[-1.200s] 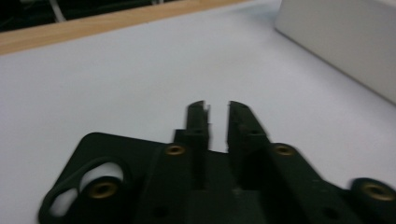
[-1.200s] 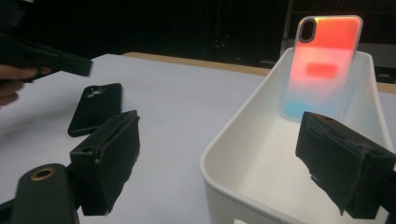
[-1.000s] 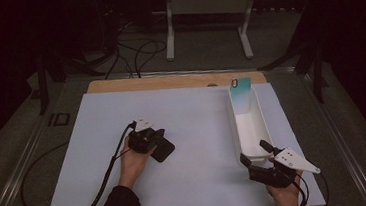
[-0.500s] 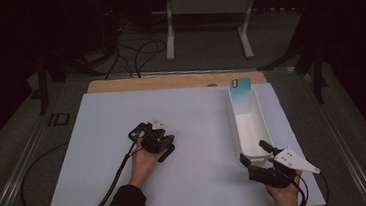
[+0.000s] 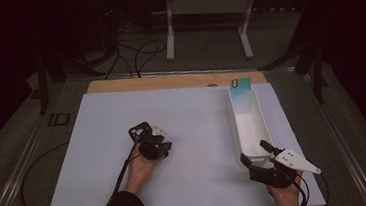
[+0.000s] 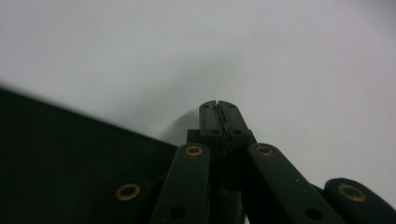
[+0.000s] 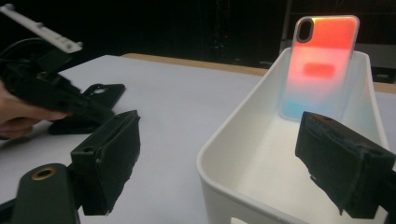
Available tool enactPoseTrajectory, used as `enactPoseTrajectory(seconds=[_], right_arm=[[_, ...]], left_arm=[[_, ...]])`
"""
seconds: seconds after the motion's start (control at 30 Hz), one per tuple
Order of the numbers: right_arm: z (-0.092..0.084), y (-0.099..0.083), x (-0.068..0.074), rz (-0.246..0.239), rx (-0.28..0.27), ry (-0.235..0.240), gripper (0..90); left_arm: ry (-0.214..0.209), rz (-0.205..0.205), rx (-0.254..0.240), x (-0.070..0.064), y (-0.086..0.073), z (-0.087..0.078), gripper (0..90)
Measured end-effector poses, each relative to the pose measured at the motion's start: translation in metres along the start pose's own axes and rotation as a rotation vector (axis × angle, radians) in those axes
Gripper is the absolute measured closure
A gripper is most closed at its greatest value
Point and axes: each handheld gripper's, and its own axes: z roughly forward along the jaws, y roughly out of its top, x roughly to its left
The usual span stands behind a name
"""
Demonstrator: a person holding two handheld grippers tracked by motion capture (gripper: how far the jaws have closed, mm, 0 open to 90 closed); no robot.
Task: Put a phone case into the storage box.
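My left gripper (image 5: 163,147) lies low over the white table top (image 5: 193,132) near its middle, held in a hand. Its jaws are shut, pad against pad, with nothing between them (image 6: 218,116). A flat black phone case (image 5: 137,132) lies on the table right beside it, also seen past the gripper (image 7: 100,91). A dark surface fills the lower left of the left gripper view. My right gripper (image 5: 257,157) is open at the near end of a long white bin (image 5: 238,128), its pads (image 7: 112,158) either side of the bin's near corner. A translucent phone case (image 7: 322,65) leans upright against the bin's far wall.
A wooden strip (image 5: 169,81) runs along the table's far edge. Cables (image 5: 131,50) and a metal stand (image 5: 208,10) are on the dark floor beyond. The left gripper's cable (image 5: 41,165) trails off the table's left side.
The left hand has shifted and turned its gripper slightly at the table's middle, baring the black case on its far side. The right gripper has stayed put.
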Motion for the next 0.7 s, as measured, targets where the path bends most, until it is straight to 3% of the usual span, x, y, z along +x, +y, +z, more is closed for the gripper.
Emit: enactPoseTrajectory(seconds=[0.3, 0.43, 0.5, 0.7], right_arm=[[0.002, 0.002, 0.0, -0.007, 0.0, 0.0, 13.9], [0.003, 0.002, 0.0, -0.008, -0.001, 0.001, 13.9], [0.003, 0.002, 0.0, -0.009, -0.001, 0.001, 14.1], [0.004, 0.003, 0.0, -0.018, -0.008, 0.003, 14.1]], left_arm=[[0.069, -0.079, -0.001, 0.021, -0.036, -0.035, 89.9], [0.117, -0.152, -0.026, 0.039, -0.051, -0.048, 89.9], [0.111, -0.181, -0.043, 0.045, -0.056, -0.051, 89.9], [0.13, -0.15, -0.049, 0.042, -0.056, -0.05, 89.7]])
